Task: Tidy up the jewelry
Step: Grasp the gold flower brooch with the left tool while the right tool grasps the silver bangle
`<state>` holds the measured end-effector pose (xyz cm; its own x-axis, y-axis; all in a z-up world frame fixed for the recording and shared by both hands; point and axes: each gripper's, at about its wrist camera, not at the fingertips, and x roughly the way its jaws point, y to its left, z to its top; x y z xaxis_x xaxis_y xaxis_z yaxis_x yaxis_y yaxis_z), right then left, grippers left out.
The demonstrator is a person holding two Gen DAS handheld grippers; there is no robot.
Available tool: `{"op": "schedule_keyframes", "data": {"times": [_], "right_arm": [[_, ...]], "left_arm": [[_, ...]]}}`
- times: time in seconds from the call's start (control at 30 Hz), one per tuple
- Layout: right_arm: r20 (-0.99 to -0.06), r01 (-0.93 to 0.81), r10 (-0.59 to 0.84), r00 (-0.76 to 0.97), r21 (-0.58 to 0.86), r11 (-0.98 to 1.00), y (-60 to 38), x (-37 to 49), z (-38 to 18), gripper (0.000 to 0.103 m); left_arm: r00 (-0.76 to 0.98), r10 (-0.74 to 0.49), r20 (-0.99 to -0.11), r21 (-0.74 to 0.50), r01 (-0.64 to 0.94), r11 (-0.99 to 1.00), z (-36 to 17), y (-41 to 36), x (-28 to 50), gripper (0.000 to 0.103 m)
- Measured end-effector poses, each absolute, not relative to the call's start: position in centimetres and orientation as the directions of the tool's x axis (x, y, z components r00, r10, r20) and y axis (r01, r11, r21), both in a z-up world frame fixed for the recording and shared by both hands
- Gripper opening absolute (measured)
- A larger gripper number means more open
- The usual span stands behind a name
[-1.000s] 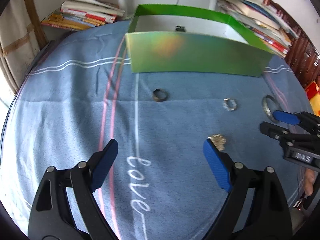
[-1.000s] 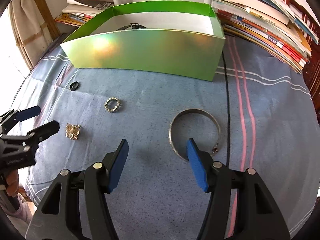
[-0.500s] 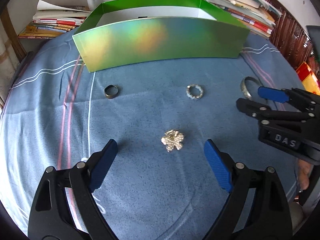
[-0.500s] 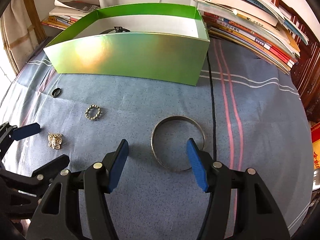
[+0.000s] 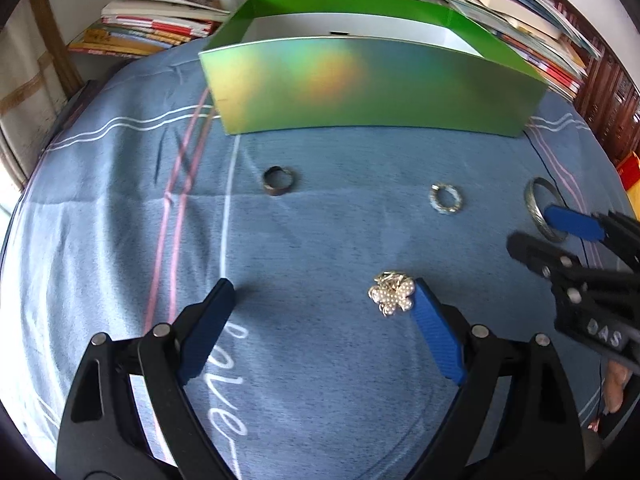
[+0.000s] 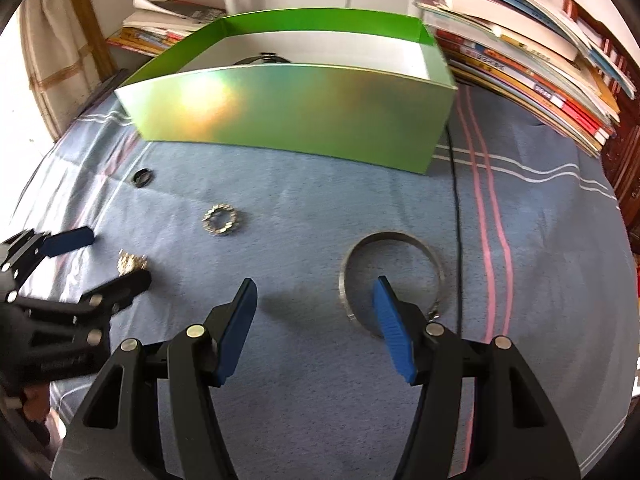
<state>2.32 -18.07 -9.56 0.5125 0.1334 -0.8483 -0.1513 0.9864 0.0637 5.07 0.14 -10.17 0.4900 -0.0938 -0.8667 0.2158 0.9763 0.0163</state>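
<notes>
Peeking from the green box [image 6: 296, 112], dark jewelry [image 6: 262, 57] (right view only).

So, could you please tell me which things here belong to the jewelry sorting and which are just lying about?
Part of the job:
- flower brooch
- dark ring
- beaded ring
- silver bangle
- green box
- left gripper
- right gripper

Just lying about:
- stacked books
- black cable
- blue cloth

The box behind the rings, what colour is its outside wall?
The box is shiny green with a rainbow-like orange and yellow sheen; the right wrist view shows it best.
</notes>
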Motion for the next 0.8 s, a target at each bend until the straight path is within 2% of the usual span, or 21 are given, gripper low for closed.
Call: {"op": "schedule_keyframes", "data": {"times": [0.17,0.4,0.63,0.73,0.8], "right_arm": [[-0.853,-0.197,0.163,0.497,0.072,0.978,-17.7,1.5,-9.5,0.061],[-0.851,-0.070,0.103,0.514,0.078,0.995,-20.1,2.2,-9.6,0.061],[-0.843,-0.050,0.046,0.536,0.023,0.998,-19.5,2.5,-9.9,0.060],[-0.841,-0.056,0.046,0.540,0.019,0.998,-19.4,2.4,-9.9,0.058],[-0.839,-0.057,0.047,0.542,0.019,0.998,-19.4,2.4,-9.9,0.058]], "left_arm": [[0.490,-0.070,-0.869,0.018,0.172,0.985,-10.1,1.4,5.6,0.088],[0.495,-0.075,-0.866,0.015,0.175,0.984,-9.8,1.5,5.5,0.088],[0.505,-0.079,-0.859,0.024,0.195,0.980,-9.7,0.6,4.8,0.087],[0.507,-0.083,-0.858,0.023,0.199,0.980,-9.6,0.6,4.9,0.079],[0.509,-0.082,-0.857,0.027,0.204,0.979,-9.6,0.4,4.8,0.068]]}}
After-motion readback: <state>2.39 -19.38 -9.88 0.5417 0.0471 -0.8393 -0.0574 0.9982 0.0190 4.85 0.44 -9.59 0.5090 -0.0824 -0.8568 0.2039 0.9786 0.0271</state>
